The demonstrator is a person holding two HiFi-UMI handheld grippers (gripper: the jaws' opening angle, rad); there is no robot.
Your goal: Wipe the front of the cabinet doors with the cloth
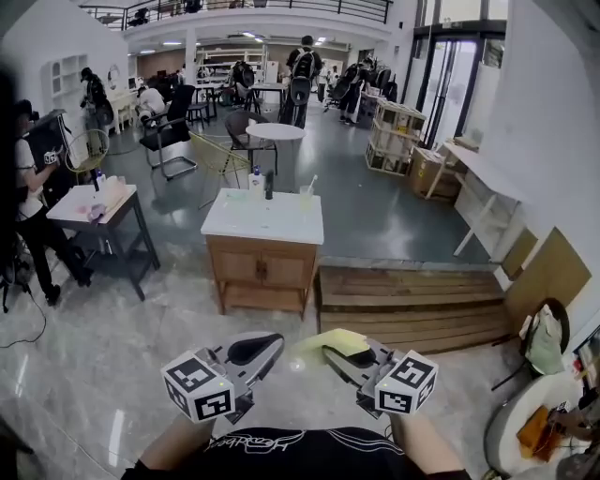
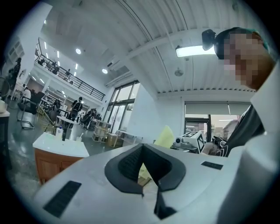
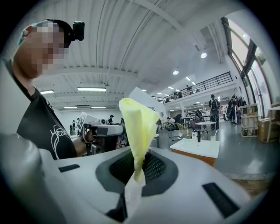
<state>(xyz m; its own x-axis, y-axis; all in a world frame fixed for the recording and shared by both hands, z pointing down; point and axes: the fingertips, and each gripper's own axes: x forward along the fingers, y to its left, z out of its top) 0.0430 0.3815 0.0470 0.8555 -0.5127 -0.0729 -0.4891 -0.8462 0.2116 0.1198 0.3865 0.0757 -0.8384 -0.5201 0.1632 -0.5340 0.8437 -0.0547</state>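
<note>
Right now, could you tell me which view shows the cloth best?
The right gripper view: the cloth stands upright, clamped in the right gripper, close and unobstructed. The head view shows it small, atop that gripper; the left gripper view catches only a yellow corner.

a big open-plan office or lab hall: desks [image 1: 94, 208], office chairs [image 1: 169, 131], mezzanine railing [image 1: 244, 9], stacked crates [image 1: 396, 136].

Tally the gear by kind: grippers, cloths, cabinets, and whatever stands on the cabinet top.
Grippers: 2
Cloth: 1
Cabinet: 1
Bottles: 2
Cup: 1
Total: 7
</note>
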